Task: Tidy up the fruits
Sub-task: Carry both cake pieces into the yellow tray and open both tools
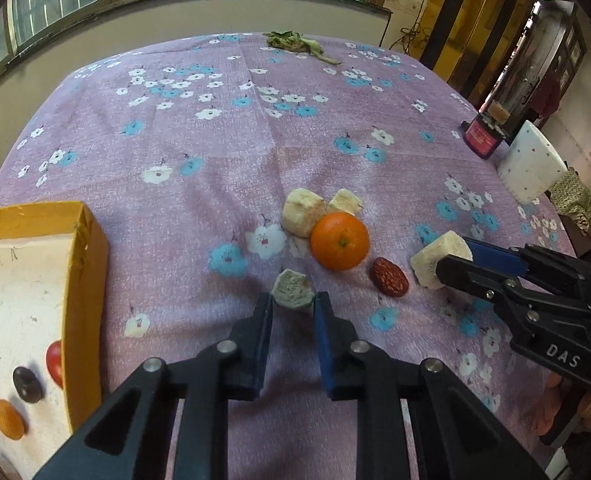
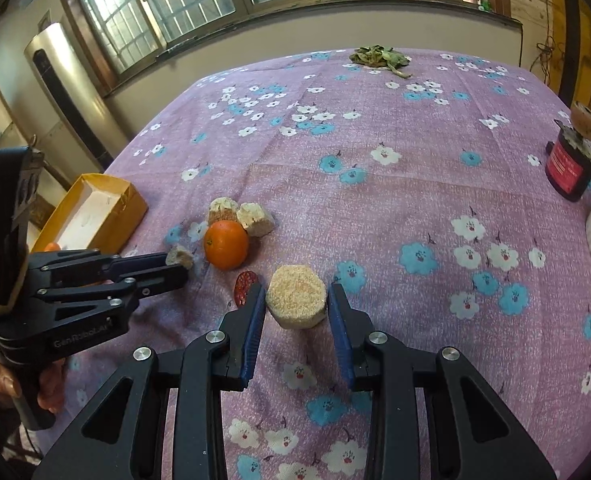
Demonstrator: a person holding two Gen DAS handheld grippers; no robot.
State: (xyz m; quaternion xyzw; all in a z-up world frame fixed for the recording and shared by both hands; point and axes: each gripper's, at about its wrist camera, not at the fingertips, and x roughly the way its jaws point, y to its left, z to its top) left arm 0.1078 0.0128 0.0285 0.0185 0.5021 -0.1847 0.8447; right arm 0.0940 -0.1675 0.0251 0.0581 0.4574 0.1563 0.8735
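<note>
My left gripper [image 1: 293, 300] is shut on a small pale fruit chunk [image 1: 292, 290] resting on the purple flowered cloth; the right wrist view shows the same grip on that chunk [image 2: 179, 258]. Just beyond lie an orange [image 1: 339, 240], a red date [image 1: 388, 277] and two more pale chunks [image 1: 303, 216]. My right gripper [image 2: 295, 292] is shut on a larger round pale chunk [image 2: 295, 298], right of the date [image 2: 244, 286] and the orange [image 2: 226, 244]. From the left wrist, the right gripper [image 1: 453, 258] holds that chunk [image 1: 431, 260].
A yellow box [image 1: 89, 280] at the left holds several small fruits, among them a red one [image 1: 55, 358]. At the table's right edge stand a red jar [image 2: 571, 168] and a white container [image 1: 531, 164]. Dried leaves [image 2: 379, 58] lie at the far edge.
</note>
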